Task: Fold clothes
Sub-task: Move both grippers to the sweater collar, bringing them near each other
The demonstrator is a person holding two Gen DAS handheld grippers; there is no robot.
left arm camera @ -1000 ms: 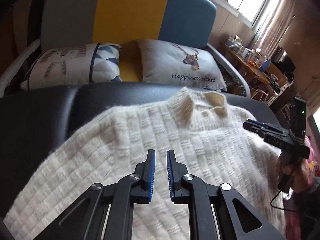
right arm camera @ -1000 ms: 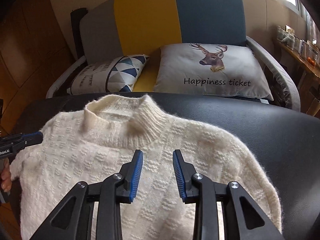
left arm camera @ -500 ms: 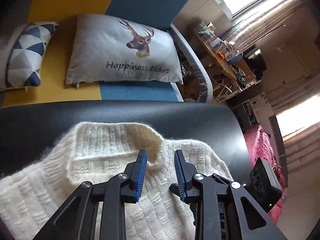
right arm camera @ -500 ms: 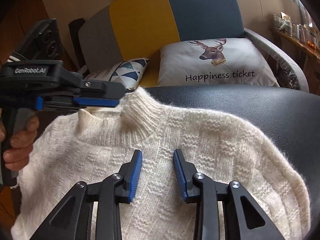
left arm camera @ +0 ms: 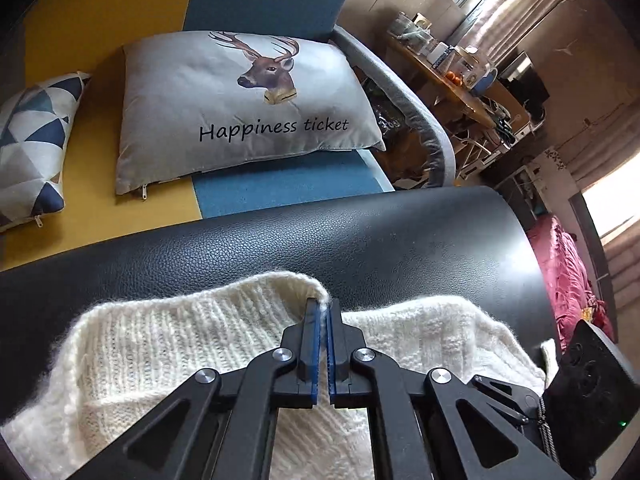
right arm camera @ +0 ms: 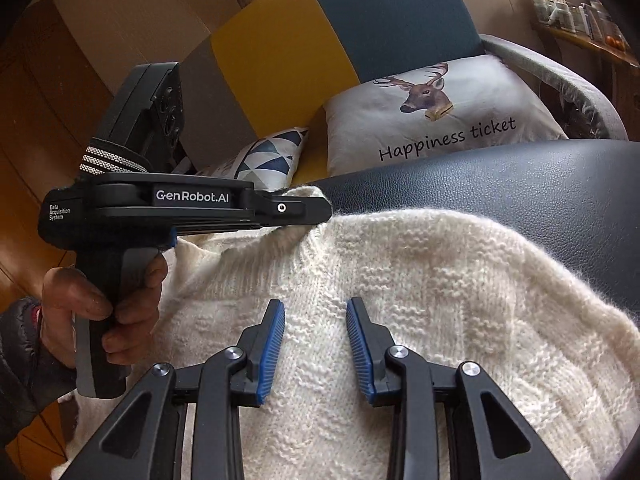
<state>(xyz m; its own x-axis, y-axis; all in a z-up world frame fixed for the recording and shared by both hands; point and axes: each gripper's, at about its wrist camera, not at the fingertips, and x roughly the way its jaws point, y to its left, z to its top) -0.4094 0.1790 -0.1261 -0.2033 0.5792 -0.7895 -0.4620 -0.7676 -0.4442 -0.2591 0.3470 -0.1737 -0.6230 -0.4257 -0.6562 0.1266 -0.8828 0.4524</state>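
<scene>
Left wrist: left gripper [left arm camera: 323,312] pinches sweater [left arm camera: 168,344] collar edge; right gripper [right arm camera: 316,312] fingers hover apart.

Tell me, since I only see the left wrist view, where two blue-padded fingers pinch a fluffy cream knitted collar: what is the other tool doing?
Observer: The right gripper is open, poised over the chest of the cream knitted sweater, below the collar.
Operator: Who holds the pinching one?
Observer: A bare hand, coming out of a dark padded sleeve, grips the handle of the left gripper.
Operator: Any writing on it?
Observer: Yes, its side reads "GenRobot.AI".
</scene>
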